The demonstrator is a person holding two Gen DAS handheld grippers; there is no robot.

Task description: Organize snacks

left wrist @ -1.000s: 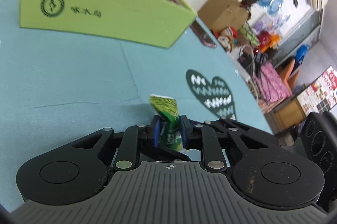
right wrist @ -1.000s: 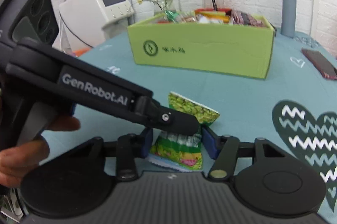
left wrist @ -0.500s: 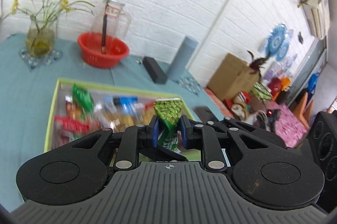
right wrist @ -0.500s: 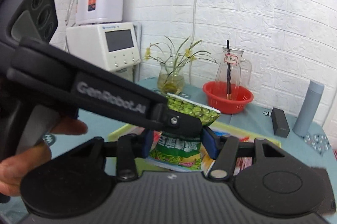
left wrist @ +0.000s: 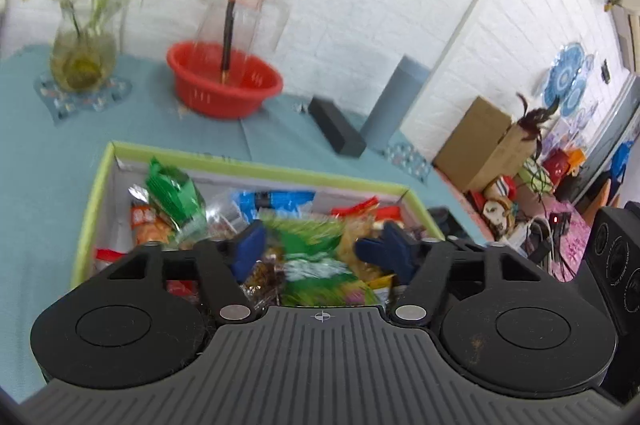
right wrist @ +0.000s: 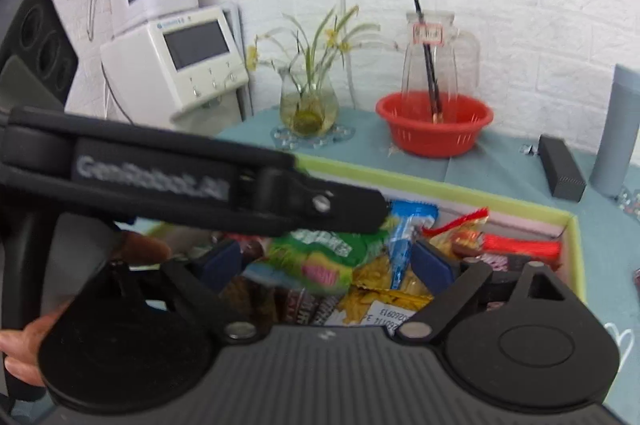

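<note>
Grippers both spread wide on my feed: left gripper [left wrist: 316,249], right gripper [right wrist: 328,261], green pea packet [left wrist: 316,257] loose over snack box [left wrist: 90,209].

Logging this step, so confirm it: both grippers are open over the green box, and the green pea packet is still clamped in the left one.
One detail is wrong: the green pea packet is not clamped. The left wrist view shows the left gripper with jaws spread and the blurred packet loose between them, above the snacks in the green box. The right gripper is open too.
</note>
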